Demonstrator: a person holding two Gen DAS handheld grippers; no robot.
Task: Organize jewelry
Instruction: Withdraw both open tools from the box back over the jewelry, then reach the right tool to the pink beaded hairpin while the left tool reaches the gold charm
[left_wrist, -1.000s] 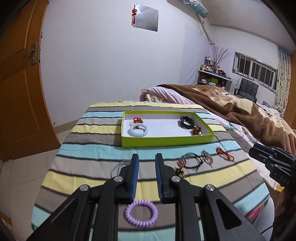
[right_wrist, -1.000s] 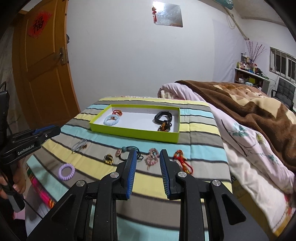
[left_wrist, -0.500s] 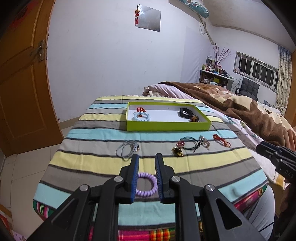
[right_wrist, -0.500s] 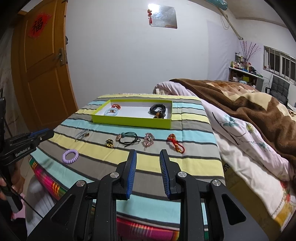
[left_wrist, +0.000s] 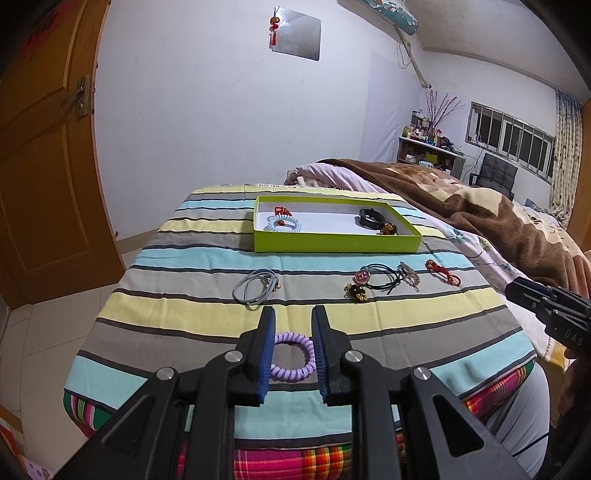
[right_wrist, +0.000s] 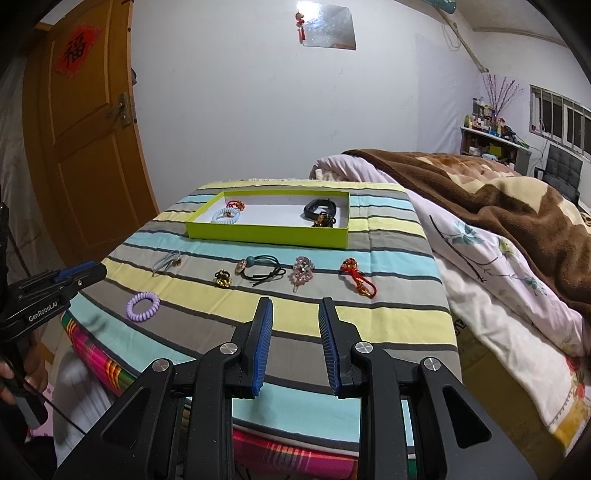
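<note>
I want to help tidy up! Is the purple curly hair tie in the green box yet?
Not yet. The purple hair tie lies on the striped cloth, near its front edge, well short of the green box.

Six pieces (right_wrist: 302, 271) on cloth, four in tray (right_wrist: 266, 233).

Striped cloth-covered table (left_wrist: 184, 314), green tray (left_wrist: 332, 243), purple coil tie (left_wrist: 293, 356), loose hair ties (right_wrist: 264, 271)

Tray (left_wrist: 332, 243) behind a row of trinkets (left_wrist: 384, 280) (coil tie (left_wrist: 293, 356) nearest) on the table (left_wrist: 184, 325).
</note>
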